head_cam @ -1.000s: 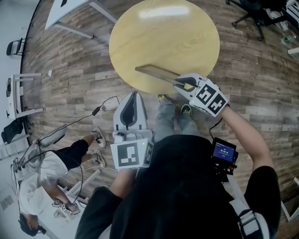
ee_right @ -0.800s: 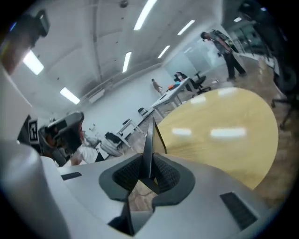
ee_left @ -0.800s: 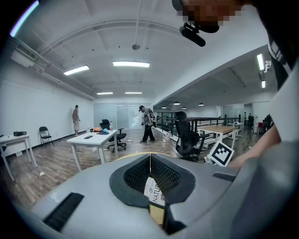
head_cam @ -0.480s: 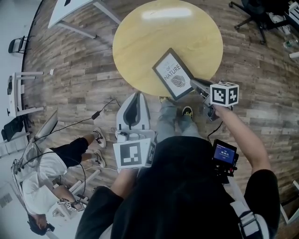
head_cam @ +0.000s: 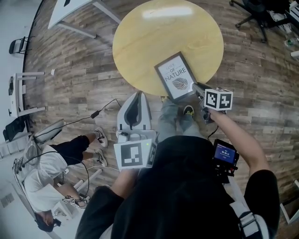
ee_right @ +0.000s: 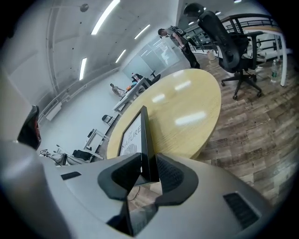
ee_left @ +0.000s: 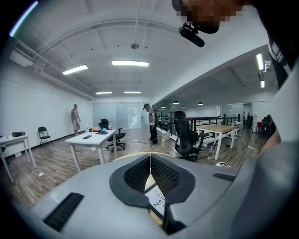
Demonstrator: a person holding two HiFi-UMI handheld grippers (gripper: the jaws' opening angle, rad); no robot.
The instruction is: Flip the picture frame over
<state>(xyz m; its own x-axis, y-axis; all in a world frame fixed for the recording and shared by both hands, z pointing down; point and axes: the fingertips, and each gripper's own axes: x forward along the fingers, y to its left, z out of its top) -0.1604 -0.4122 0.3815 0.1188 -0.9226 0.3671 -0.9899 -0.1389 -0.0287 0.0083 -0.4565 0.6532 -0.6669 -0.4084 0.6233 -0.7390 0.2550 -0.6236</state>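
The picture frame [head_cam: 176, 77] lies print side up on the near right part of the round yellow table [head_cam: 154, 37], its near corner past the rim. My right gripper [head_cam: 195, 87] is at that corner. In the right gripper view the frame's [ee_right: 135, 133] dark edge stands between the jaws of the right gripper [ee_right: 148, 172], which have just been opening; it lies against one pad, with a light sliver beside the other. My left gripper [head_cam: 134, 95] hangs shut and empty below the table's edge. In its own view the left gripper [ee_left: 150, 161] points at the frame [ee_left: 158, 200].
An office chair [head_cam: 254, 14] stands on the wooden floor at the far right, a white table [head_cam: 70, 11] at the far left. A seated person [head_cam: 51, 168] is at the lower left. My own feet [head_cam: 187, 111] are under the table's near edge.
The frame went from edge-on above the table to print side up, then sank onto the table near its rim. The right gripper rolled and came down with it. The left gripper stayed put.
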